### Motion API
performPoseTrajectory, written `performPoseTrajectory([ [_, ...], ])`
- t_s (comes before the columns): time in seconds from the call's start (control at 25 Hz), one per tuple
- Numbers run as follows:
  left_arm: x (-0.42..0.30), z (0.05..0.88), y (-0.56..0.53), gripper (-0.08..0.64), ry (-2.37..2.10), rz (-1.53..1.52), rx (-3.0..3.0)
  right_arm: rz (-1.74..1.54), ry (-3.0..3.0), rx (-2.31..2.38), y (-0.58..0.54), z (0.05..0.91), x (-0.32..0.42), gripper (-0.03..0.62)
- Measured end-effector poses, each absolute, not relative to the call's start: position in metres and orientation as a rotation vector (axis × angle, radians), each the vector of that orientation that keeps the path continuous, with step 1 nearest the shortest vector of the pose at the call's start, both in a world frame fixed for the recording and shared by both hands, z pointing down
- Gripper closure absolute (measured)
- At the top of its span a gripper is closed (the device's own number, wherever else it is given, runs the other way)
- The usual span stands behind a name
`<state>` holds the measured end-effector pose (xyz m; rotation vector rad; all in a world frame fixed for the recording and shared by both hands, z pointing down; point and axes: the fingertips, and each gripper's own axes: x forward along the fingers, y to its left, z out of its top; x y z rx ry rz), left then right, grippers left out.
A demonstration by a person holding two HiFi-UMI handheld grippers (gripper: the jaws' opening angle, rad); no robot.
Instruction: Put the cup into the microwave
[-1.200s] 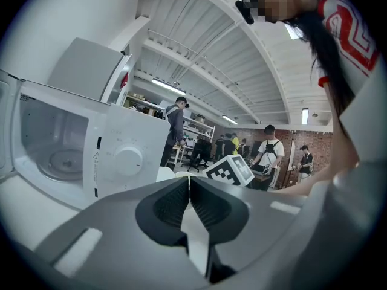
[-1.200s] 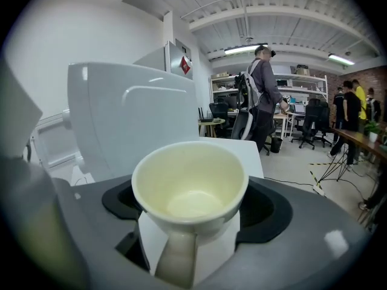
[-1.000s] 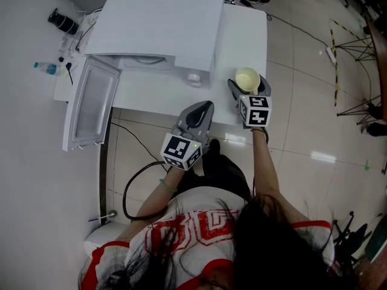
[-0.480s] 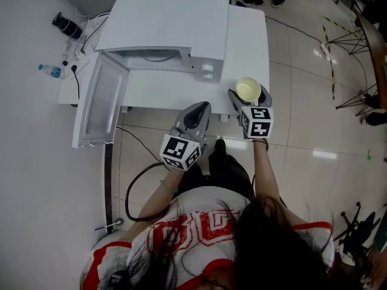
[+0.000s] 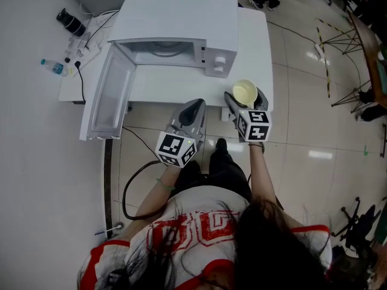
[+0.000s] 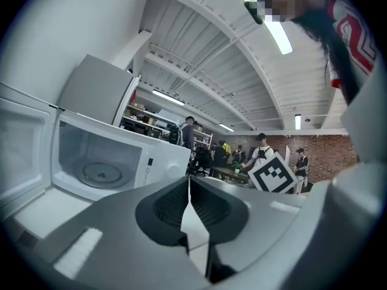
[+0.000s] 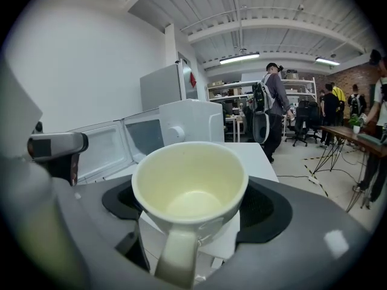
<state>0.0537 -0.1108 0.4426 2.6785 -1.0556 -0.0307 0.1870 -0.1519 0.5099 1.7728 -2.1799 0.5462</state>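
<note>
A pale yellow cup sits upright and empty between the jaws of my right gripper, which is shut on it, handle toward the camera. It hangs over the table's front right part, right of the microwave. The white microwave stands on the white table, its door swung open to the left; the glass turntable shows inside. My left gripper is shut on nothing, at the table's front edge below the microwave.
A water bottle, a black object and cables lie on the table's left end. A black cable loops on the tiled floor. People stand in the workshop behind.
Both grippers have come a little nearer the table's front, the right one still carrying the cup. The head view has shifted so the microwave's open cavity shows more.
</note>
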Motion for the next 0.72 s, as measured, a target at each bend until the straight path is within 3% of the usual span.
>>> performPoseTrajectory([
  [0.72, 0.007, 0.437, -0.083, 0.558, -1.023, -0.088, 2.697, 0.503, -2.208, 1.754, -0.123, 0.492, 0.122, 0.141],
])
